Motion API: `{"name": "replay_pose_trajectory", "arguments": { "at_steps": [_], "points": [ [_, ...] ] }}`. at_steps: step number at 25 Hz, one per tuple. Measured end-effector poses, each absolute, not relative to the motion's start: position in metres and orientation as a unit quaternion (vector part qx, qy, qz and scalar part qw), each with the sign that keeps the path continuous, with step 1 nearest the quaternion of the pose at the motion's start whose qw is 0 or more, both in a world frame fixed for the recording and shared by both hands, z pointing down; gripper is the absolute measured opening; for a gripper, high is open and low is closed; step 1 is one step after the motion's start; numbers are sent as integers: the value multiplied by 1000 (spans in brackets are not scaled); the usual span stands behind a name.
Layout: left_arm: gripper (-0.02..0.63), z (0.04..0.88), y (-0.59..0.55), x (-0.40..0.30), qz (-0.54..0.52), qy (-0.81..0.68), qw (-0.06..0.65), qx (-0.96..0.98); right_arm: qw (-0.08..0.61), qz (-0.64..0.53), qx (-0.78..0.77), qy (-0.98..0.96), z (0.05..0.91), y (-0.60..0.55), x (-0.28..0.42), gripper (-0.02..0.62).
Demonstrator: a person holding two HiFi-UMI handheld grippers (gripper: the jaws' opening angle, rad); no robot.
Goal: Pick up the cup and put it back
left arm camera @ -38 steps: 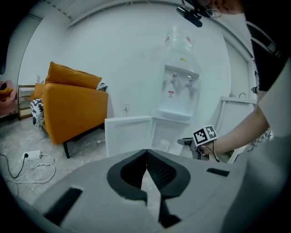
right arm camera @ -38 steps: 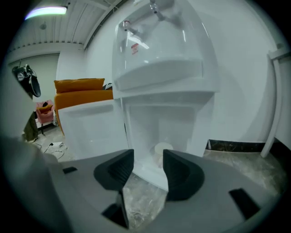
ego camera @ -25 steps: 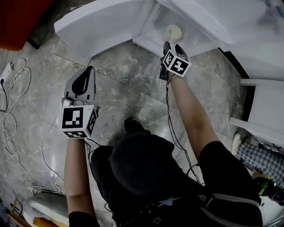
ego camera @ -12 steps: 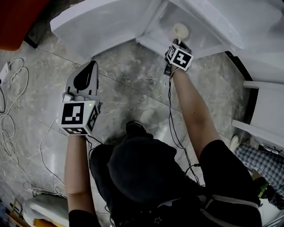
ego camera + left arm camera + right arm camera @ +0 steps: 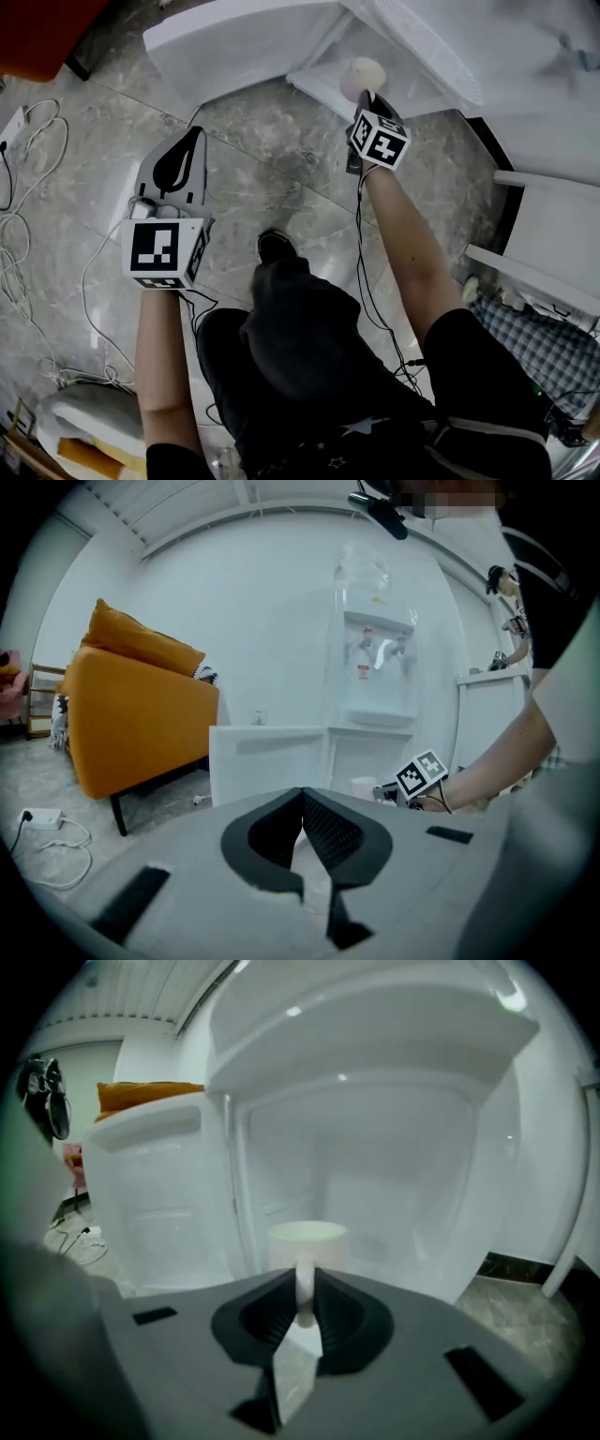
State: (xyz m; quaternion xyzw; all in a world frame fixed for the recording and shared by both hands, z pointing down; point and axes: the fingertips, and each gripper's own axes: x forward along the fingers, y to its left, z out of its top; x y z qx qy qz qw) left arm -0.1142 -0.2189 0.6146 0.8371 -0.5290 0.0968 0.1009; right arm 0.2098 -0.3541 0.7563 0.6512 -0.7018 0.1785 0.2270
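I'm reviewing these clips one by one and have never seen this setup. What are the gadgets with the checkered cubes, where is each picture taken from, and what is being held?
There is no robot here. A person holds a pair of hand-operated tongs in each hand, and the marker cubes are part of them. The head view comes from a camera on the person's head, looking down at the stone floor. The two gripper views come from cameras riding on each pair of tongs. The right tongs have just been closing and now pinch a pale cup by its handle, at the open lower compartment of a white water dispenser. The left tongs are shut and empty, held over the floor. An orange sofa stands nearby.
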Motion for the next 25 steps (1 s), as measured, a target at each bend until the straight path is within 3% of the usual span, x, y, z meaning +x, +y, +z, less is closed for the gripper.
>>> {"name": "replay_pose_trajectory", "arguments": {
  "at_steps": [13, 25],
  "points": [
    [10, 440, -124, -125, 108, -548, 152, 816, 207, 169, 536, -801, 545, -243, 112, 43],
    [9, 267, -36, -113, 73, -572, 181, 796, 170, 153, 527, -818, 330, -162, 108, 42]
  ]
}}
